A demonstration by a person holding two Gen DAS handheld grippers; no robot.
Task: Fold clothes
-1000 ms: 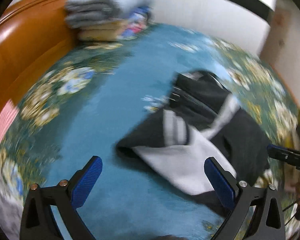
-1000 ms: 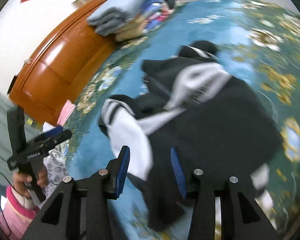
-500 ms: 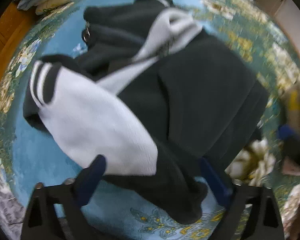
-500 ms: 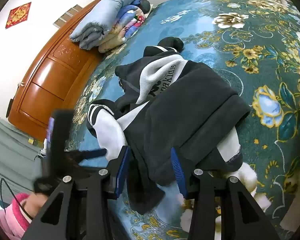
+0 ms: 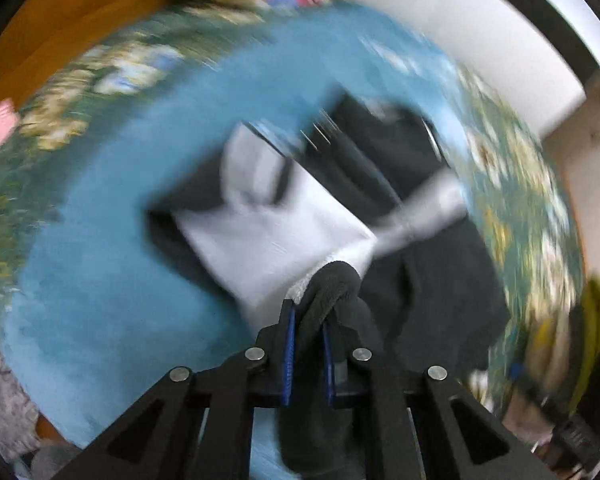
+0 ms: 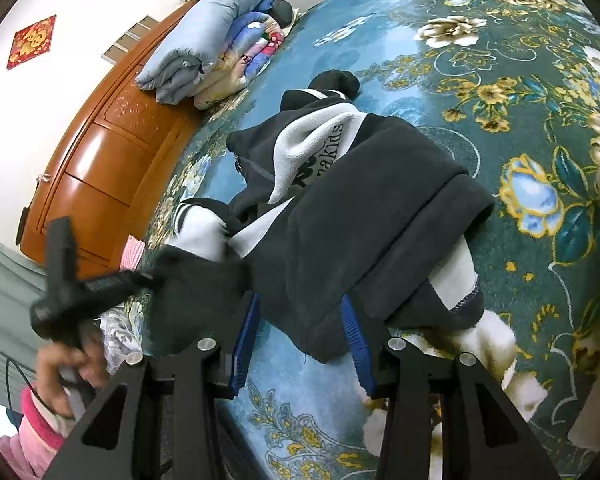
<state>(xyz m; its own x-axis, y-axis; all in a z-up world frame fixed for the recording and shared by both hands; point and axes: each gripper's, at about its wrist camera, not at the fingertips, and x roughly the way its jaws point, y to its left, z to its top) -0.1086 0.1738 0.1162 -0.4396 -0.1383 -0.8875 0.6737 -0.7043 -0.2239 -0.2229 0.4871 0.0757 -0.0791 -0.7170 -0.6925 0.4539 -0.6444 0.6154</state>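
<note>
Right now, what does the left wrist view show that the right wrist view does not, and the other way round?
Only the left wrist view shows the left gripper from close: its jaws are closing, with a bunch of dark cloth of the jacket between them. Only the right wrist view shows the right gripper, jaws apart on either side of the jacket's hem, the red wall sign, and the person's hand. Both show the jacket, the floral bedspread, the folded quilts and the wooden headboard.
</note>
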